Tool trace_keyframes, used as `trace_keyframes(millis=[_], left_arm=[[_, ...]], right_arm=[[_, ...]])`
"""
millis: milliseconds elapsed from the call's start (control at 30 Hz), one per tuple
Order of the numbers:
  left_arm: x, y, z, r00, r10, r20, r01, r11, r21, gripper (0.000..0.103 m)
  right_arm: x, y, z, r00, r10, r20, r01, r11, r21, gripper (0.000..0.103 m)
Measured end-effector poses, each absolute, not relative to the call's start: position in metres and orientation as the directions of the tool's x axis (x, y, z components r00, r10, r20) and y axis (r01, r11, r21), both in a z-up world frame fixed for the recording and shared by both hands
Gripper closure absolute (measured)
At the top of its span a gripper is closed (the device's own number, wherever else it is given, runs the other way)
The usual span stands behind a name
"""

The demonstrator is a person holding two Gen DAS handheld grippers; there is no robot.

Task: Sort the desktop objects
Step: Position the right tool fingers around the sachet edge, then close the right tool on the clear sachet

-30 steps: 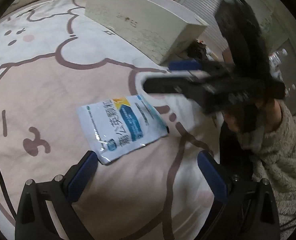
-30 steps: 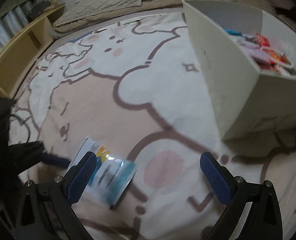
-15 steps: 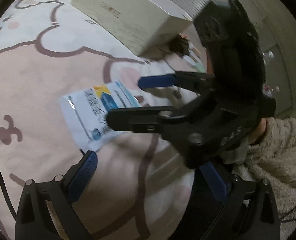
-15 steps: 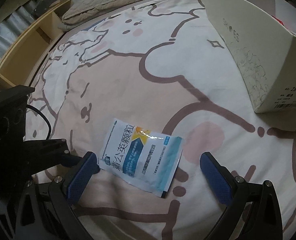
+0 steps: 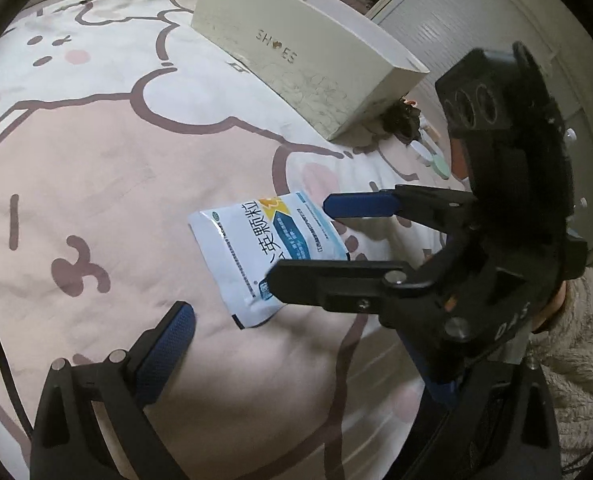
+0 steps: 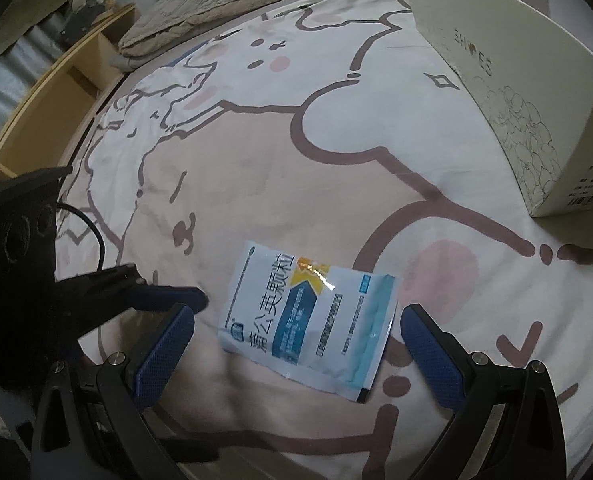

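Observation:
A white and blue medicine sachet (image 6: 308, 320) with Chinese print lies flat on the cartoon bedsheet; it also shows in the left wrist view (image 5: 256, 252). My right gripper (image 6: 296, 344) is open, its blue-padded fingers on either side of the sachet just above the sheet. In the left wrist view the right gripper (image 5: 300, 240) straddles the sachet from the right. My left gripper (image 5: 296, 344) is open and empty, a little short of the sachet; one of its fingers (image 6: 168, 294) shows at the left of the right wrist view.
A cream shoe box (image 5: 304, 60) stands on the bed at the back right; it also shows in the right wrist view (image 6: 516, 92). Small items (image 5: 420, 140) lie beside its corner. A wooden shelf (image 6: 44, 108) and a quilt (image 6: 224, 4) lie beyond the sheet.
My right gripper has come down and forward from high up, so the sachet now lies between its fingers. My left gripper has shifted slightly, keeping the sachet in front.

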State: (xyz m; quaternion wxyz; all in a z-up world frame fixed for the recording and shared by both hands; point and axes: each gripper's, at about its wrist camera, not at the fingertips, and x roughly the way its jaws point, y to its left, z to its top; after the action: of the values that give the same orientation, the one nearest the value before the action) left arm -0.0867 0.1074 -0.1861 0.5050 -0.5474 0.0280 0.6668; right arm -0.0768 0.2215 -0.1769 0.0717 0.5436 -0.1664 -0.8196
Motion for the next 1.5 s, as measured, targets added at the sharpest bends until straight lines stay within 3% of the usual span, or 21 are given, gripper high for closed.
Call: trace_keyframes(millis=[500,667,933,1100,1400,1500], left_arm=[[-0.074,0.102,-0.183,0.218,0.66,-0.719,-0.695,-0.412,-0.589,0.002],[-0.08,0.09,-0.18,0.188,0.667,-0.721,-0.687,-0.435,-0.582,0.003],[-0.081,0.073,-0.182,0.049,0.609,-0.792,-0.763,-0.488,-0.423,0.003],[-0.073,0.068,-0.184,-0.09,0.548,-0.832,-0.825,-0.509,-0.246,0.002],[-0.076,0.06,-0.192,-0.104,0.534,-0.839,-0.826,-0.516,-0.227,0.001],[-0.075,0.063,-0.194,-0.107,0.532,-0.84,-0.827,-0.516,-0.221,0.001]], right_arm=[[-0.098,0.219,-0.176,-0.421,-0.366,-0.83,-0.05,-0.905,0.424,0.0],[-0.096,0.208,-0.177,-0.41,-0.248,-0.878,-0.037,-0.957,0.287,0.0],[-0.099,0.189,-0.182,-0.404,-0.193,-0.894,0.004,-0.978,0.209,0.0],[-0.098,0.176,-0.187,-0.418,-0.15,-0.896,0.059,-0.989,0.137,0.0],[-0.09,0.164,-0.195,-0.458,-0.081,-0.885,0.122,-0.992,0.027,0.0],[-0.088,0.166,-0.193,-0.471,-0.085,-0.878,0.134,-0.991,0.025,0.009]])
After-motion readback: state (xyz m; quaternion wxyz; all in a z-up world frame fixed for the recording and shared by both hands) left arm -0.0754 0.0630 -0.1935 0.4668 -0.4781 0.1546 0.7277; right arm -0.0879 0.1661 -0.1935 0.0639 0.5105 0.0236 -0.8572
